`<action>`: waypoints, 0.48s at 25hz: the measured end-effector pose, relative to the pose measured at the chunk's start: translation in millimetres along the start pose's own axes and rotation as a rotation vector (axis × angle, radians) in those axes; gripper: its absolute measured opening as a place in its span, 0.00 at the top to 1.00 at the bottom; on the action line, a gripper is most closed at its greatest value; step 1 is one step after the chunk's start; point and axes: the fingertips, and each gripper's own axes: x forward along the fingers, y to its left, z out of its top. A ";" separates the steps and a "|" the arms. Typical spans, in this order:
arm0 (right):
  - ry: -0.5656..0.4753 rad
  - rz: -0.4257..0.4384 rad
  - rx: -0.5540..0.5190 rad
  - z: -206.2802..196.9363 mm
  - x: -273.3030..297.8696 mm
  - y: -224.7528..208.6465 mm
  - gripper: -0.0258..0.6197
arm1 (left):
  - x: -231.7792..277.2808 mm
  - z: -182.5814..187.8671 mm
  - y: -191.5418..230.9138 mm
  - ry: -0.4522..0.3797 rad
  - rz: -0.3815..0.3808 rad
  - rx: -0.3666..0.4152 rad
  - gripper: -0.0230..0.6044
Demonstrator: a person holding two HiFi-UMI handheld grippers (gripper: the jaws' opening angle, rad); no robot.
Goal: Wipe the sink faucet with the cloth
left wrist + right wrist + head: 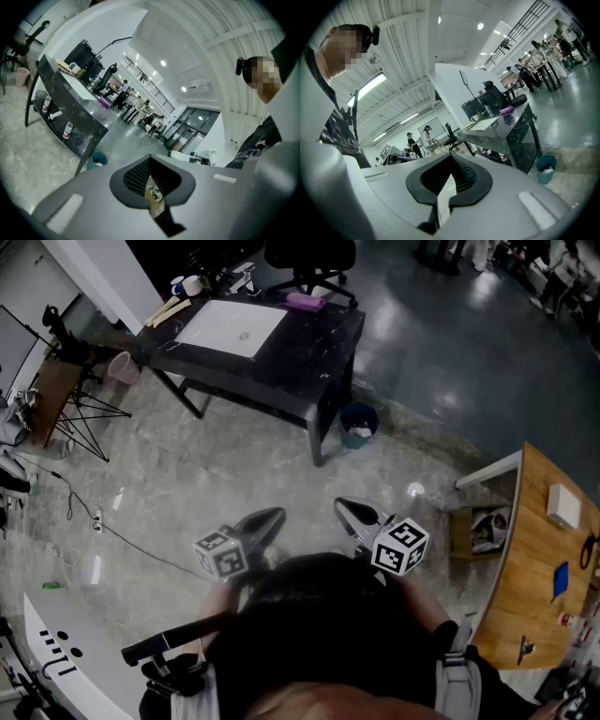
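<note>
Head view shows grey plastic left gripper (268, 518) and right gripper (351, 510) held at the chest, jaws pressed together, empty, probably idling: faucet and cloth appear in none of 3 views.

My left gripper (265, 521) and right gripper (352, 512) have smooth, matt grey plastic shells. The pads (136, 177) are black with a fine ribbed texture. The 2 marker cubes (400, 546) look matt, like printed paper. The table (309, 343) has a dark glossy top veined like marble, with a matt white sheet (230, 329) on it. The floor (187, 484) looks like mottled grey stone with a dull sheen. The desk (530, 549) is pale matt wood.
</note>
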 end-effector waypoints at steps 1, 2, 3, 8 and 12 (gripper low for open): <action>0.001 0.000 -0.002 -0.8 0.4 0.6 0.95 | -0.9 -0.7 1.6 -0.001 0.000 -0.001 0.98; 0.003 0.001 -0.004 -1.5 0.8 1.3 0.95 | -1.7 -1.2 2.9 -0.002 0.000 -0.002 0.98; 0.004 0.001 -0.006 -2.2 1.3 2.0 0.95 | -2.5 -1.6 3.4 -0.003 -0.001 -0.003 0.98; 0.011 0.005 -0.012 -4.7 2.9 4.3 0.95 | -5.0 -3.1 3.3 -0.006 -0.002 -0.010 0.98; 0.015 0.003 -0.011 -7.3 5.4 4.5 0.95 | -7.2 -3.5 6.3 -0.007 -0.003 -0.014 0.98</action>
